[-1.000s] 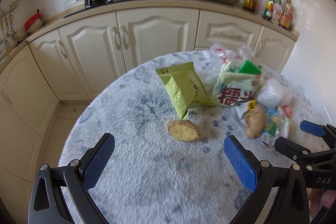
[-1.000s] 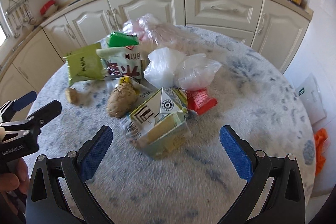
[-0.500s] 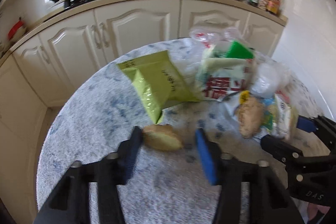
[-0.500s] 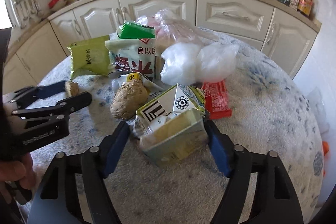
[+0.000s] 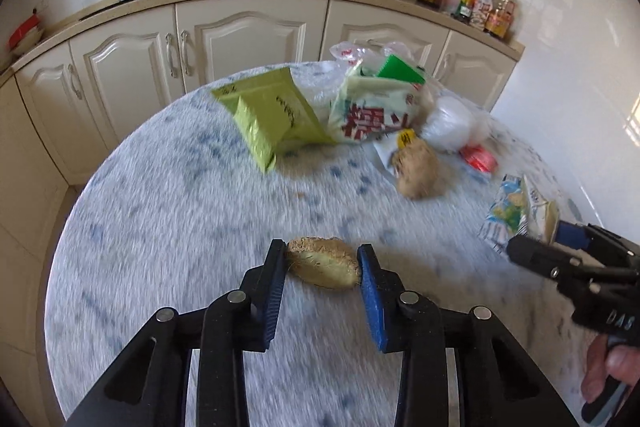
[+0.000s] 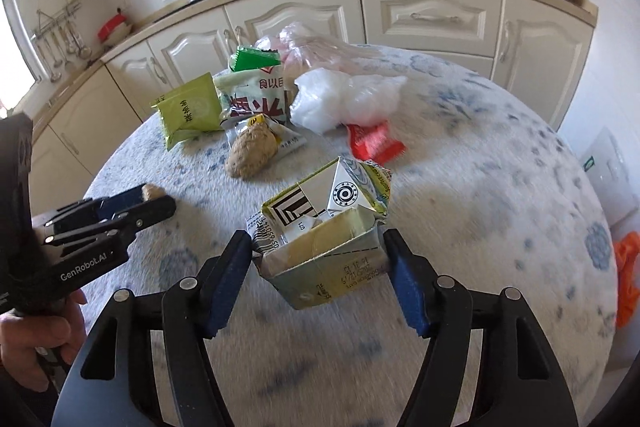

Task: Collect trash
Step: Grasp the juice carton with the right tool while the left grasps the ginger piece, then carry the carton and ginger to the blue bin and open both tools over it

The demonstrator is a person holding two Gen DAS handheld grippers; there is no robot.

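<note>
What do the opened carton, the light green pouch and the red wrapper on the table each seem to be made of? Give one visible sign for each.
Opened carton: coated paperboard, probably; stiff folded flaps, sharp creases, printed barcode, slight sheen.
Light green pouch: plastic or foil film, matte; a flat sealed edge and soft wrinkles.
Red wrapper: thin glossy plastic film, likely; crumpled flat with bright highlights.

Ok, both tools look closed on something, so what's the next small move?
Probably lift both straight up. The left tool pinches the cut brown chunk, and the right tool clamps the crushed carton; both still sit low over the table.
</note>
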